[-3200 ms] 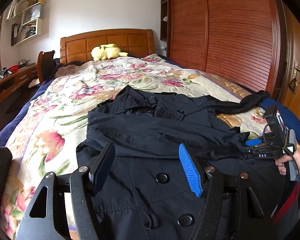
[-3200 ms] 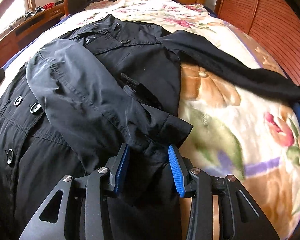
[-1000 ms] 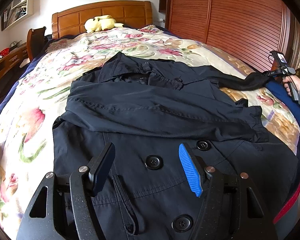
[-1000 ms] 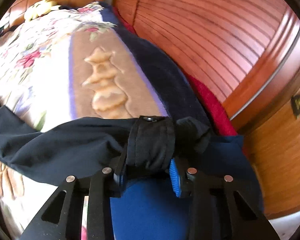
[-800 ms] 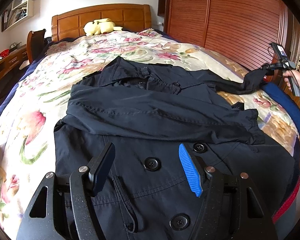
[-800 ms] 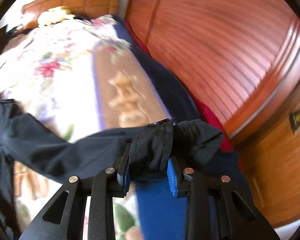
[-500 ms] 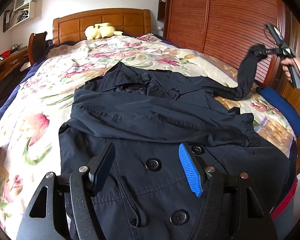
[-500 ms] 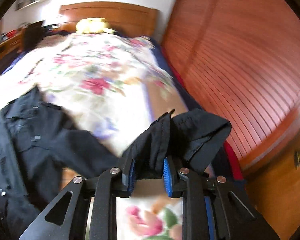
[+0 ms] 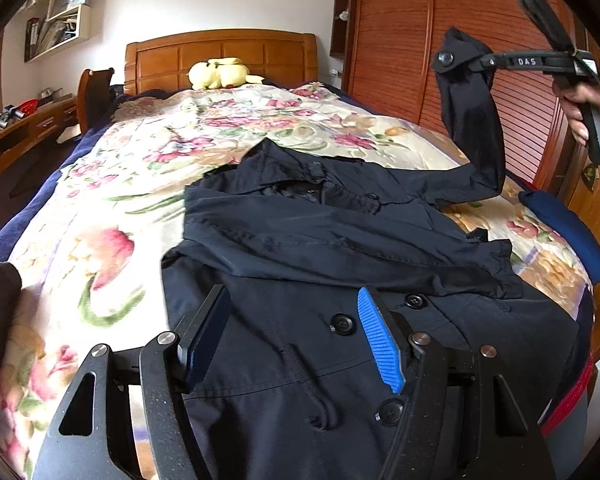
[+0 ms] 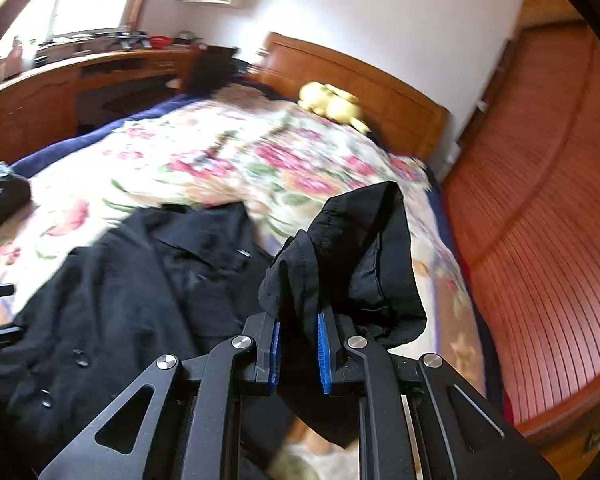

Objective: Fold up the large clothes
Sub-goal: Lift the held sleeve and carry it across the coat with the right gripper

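One dark coat (image 9: 340, 264) lies face up on the floral bedspread (image 9: 112, 216), its hem at the foot edge of the bed and its collar (image 9: 300, 176) pointing toward the wooden headboard (image 9: 220, 56). A sleeve (image 9: 332, 240) is folded across the chest from the left side to the right, its cuff ending near the right edge of the bed. The other sleeve (image 9: 476, 120) rises off the bedspread at the right edge and hangs in the air, with its cuff (image 10: 340, 256) pinched in the right gripper (image 10: 298, 354). That gripper's jaws have just been closing, and the blue pads (image 10: 323, 356) now press on the bunched fabric between them. A hand (image 9: 584, 112) holds the tool's handle in front of the slatted wardrobe doors (image 9: 412, 40).

The left gripper (image 9: 296, 332) hovers above the coat's buttoned front near the foot edge, its jaws spread wide with nothing between them. Round black buttons (image 9: 342, 324) show beneath it.

A yellow plush toy (image 9: 220, 74) sits at the head edge against the headboard. The right wrist view is blurred, so the dark bundle (image 10: 0, 196) at the bed's left edge may be another garment. A wooden desk (image 10: 72, 84) stands beyond that side.
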